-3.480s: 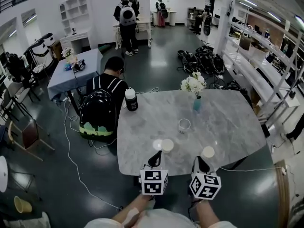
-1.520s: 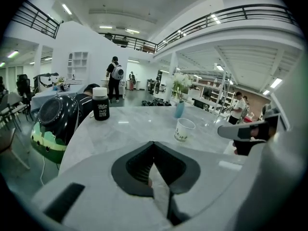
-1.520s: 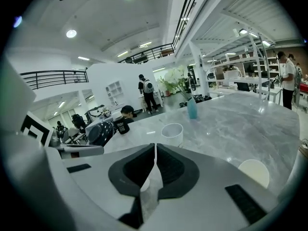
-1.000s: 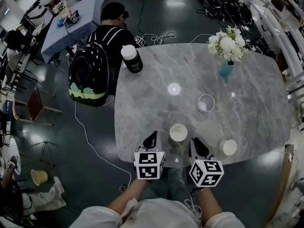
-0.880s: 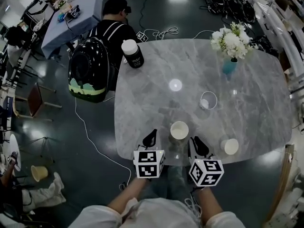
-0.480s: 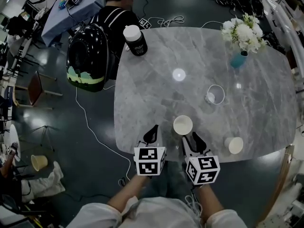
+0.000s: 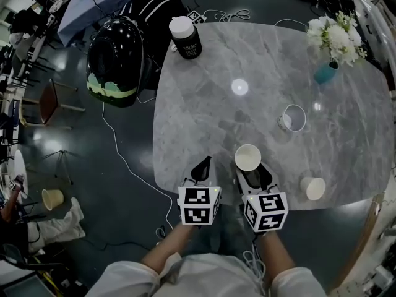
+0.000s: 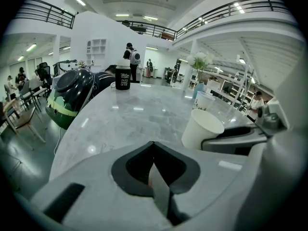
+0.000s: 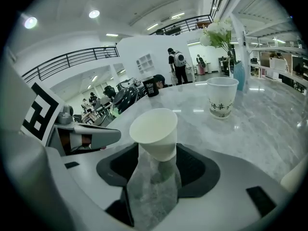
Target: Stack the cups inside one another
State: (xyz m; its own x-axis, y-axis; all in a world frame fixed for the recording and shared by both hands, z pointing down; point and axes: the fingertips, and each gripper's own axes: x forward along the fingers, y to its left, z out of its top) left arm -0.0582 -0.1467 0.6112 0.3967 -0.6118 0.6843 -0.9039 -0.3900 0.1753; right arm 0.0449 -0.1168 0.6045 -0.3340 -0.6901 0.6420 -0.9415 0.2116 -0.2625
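Fingers (image 9: 201, 170) of right gripper (image 7: 252, 173), just opening, flank one of three cups (image 7: 247, 158).

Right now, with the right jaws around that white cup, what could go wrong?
The right gripper has just been opening its jaws, the white cup loose between them: pulling back crooked could tip it over the near edge of the table. The second paper cup sits close to that edge.

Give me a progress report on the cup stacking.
Done: nothing; no cup sits inside another. In hand: the right gripper has just been opening its jaws around the near white paper cup. Remaining: nesting it with the clear plastic cup and the second white paper cup.
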